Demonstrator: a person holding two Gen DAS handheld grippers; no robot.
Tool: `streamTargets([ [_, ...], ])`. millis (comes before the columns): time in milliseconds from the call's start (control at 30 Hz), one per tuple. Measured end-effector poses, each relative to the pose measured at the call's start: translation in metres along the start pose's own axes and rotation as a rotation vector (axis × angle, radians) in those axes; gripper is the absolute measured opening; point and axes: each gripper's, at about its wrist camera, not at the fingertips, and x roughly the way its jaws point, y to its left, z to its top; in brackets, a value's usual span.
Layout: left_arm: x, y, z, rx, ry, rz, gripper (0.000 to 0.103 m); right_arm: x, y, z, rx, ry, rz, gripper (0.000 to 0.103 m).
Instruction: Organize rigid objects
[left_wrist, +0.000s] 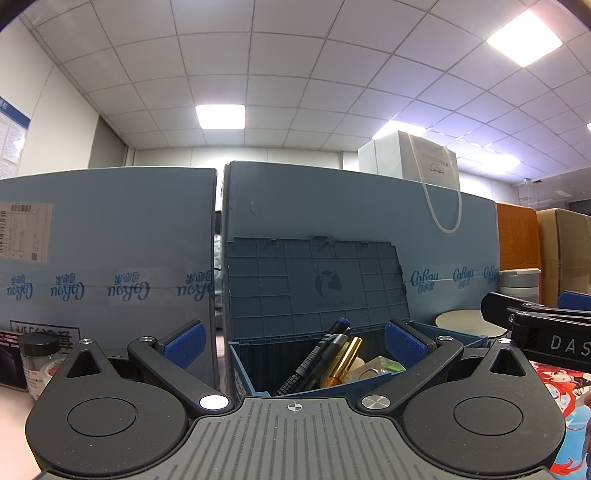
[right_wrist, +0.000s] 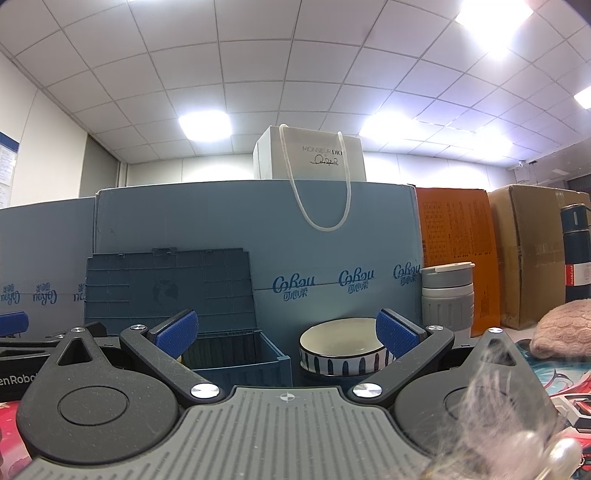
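A small blue storage box stands with its ribbed lid raised against the cartons. Inside it lean a black pen, a gold tube and some small items. My left gripper is open right in front of the box, nothing between its blue pads. In the right wrist view the same box sits at left and a white bowl with dark stripes stands beside it. My right gripper is open and empty, facing the gap between box and bowl.
Tall blue cartons wall off the back, with a white gift bag on top. A grey cup, a dark blue flask, orange and brown boxes and a pink cloth are at right. A black-capped jar stands at left.
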Motion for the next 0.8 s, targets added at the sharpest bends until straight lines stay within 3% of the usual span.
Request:
streamTargets([
  [800, -0.0075, -0.0026, 0.0011, 0.011, -0.042, -0.005, 0.103, -0.0013, 0.0024, 0.0010, -0.026, -0.002, -0.026, 0.103],
])
